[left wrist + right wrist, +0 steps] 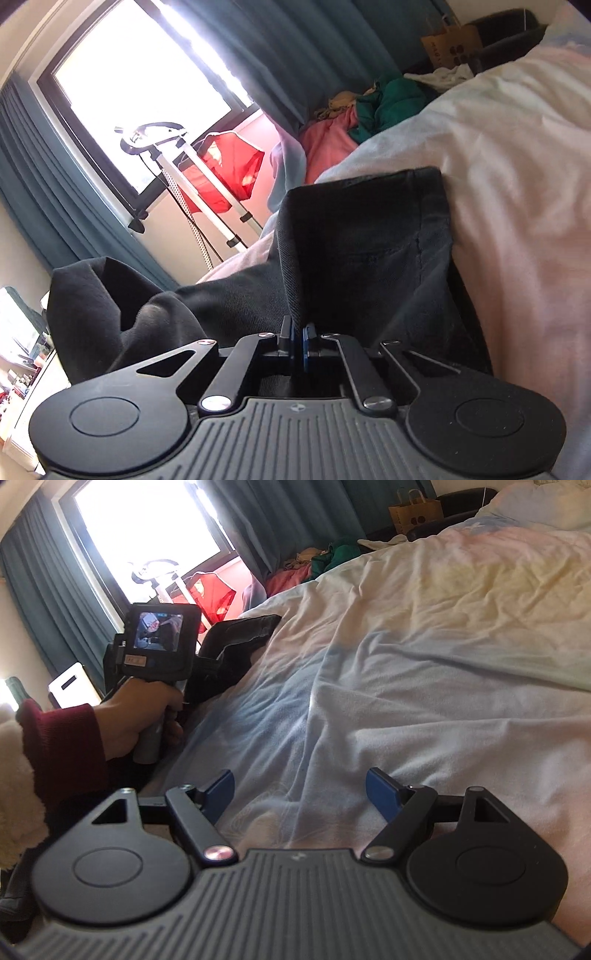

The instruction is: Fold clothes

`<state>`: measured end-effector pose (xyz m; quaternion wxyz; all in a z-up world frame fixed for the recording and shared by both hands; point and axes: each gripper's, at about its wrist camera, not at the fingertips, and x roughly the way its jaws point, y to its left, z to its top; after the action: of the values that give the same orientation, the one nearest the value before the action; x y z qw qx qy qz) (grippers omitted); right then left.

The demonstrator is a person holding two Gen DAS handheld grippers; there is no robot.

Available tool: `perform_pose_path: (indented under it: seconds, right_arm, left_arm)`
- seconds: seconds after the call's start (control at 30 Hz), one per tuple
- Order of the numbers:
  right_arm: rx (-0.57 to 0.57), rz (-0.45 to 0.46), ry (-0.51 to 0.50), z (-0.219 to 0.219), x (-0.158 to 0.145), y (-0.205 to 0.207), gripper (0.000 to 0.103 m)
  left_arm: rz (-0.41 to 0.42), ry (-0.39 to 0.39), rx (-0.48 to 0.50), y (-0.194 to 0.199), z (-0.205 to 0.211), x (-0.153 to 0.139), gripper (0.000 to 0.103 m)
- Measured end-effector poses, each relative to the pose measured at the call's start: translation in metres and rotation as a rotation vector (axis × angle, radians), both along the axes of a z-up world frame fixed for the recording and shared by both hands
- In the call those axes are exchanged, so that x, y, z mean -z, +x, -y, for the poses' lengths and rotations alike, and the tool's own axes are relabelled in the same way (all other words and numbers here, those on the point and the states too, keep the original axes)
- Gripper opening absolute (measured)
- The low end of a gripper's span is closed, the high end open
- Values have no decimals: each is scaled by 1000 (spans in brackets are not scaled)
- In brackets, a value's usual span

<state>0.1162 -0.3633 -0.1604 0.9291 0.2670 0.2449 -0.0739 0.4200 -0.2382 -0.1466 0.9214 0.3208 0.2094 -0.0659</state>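
Observation:
My left gripper is shut on a fold of a dark grey garment and holds it up over the edge of the bed. The garment looks like trousers, with a pocket seam showing; part of it droops at the lower left. In the right wrist view the same garment hangs beyond the left gripper's body, held in a hand with a maroon sleeve. My right gripper is open and empty, low over the pale blue and white bedspread.
A pile of pink, green and yellow clothes lies at the far side of the bed. A metal stand with a red garment stands by the window. Teal curtains hang behind. A paper bag stands far back.

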Motion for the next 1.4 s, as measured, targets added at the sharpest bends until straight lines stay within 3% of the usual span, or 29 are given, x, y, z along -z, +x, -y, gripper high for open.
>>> perform_pose_path:
  seconds: [0.2,0.37,0.53,0.63,0.77,0.87,1.0,1.1,1.23,1.27,1.33,1.37,1.4]
  right_arm:
    - [23,39,-18,3,-12,-9,81]
    - [41,102,-20,5,-28,-25,81]
    - [24,151,18,6,-42,-43,81]
    - [-21,164,164,11,-45,-54,82]
    - [-93,154,469,16,-33,-66,82]
    - [-117,137,587,12,-25,-68,82]
    - [-158,97,663,5,-19,-45,82]
    - [-167,44,689,3,-17,-14,82]
    - [-76,-17,732,6,4,15,81]
    - [-58,-21,745,7,10,21,77]
    - [-25,-29,718,10,20,28,44]
    - [-17,-38,688,11,23,31,33]
    - [-10,-46,659,12,25,34,14]
  left_arm:
    - [8,-175,76,-81,-42,-68,3]
    - [6,-276,204,-208,-88,-111,3]
    - [-26,-335,326,-343,-139,-120,3]
    - [-53,-380,333,-398,-175,-111,3]
    - [-101,-505,227,-418,-224,-101,4]
    - [-136,-636,153,-413,-260,-105,4]
    - [-173,-732,115,-409,-285,-105,5]
    - [-199,-748,106,-405,-295,-98,5]
    - [-265,-785,78,-394,-303,-85,5]
    - [-277,-794,72,-392,-303,-83,5]
    - [-291,-803,75,-386,-300,-78,5]
    - [-300,-807,84,-384,-297,-77,6]
    - [-316,-815,101,-383,-295,-76,6]
